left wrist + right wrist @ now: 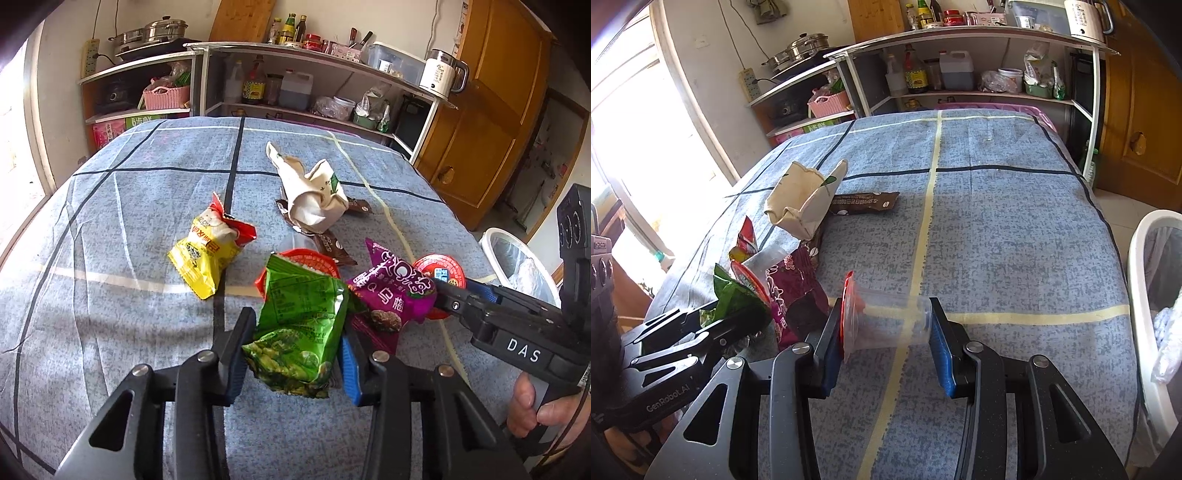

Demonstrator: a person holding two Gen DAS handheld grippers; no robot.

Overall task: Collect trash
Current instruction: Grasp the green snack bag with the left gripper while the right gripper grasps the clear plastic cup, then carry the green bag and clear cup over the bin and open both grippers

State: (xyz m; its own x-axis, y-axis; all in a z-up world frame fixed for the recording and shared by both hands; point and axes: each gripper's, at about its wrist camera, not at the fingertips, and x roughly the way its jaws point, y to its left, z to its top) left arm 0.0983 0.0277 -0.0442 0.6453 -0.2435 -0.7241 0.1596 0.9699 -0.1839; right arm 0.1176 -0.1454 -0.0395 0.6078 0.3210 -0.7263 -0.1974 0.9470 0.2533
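On the blue checked cloth (122, 206) lies scattered trash. My left gripper (299, 332) is shut on a green snack bag (299, 317), with a pad pressing on each side. Just behind the bag sits a red-lidded cup (314, 258), and to its right a purple sweet bag (391, 291). My right gripper (886, 314) is shut on a clear plastic cup (886, 321) that lies on its side, its red lid against the left pad. From the left wrist view this gripper (443, 295) comes in from the right. Farther back are a yellow-red bag (210, 247), a crumpled beige paper cup (314, 195) and brown wrappers (332, 247).
A white bin with a liner (1145, 295) stands beside the table's right edge. Behind the table are shelves (295, 92) with bottles, pots and a kettle. A wooden door (491, 110) is at the right and a bright window at the left. A hand (532, 410) grips the right handle.
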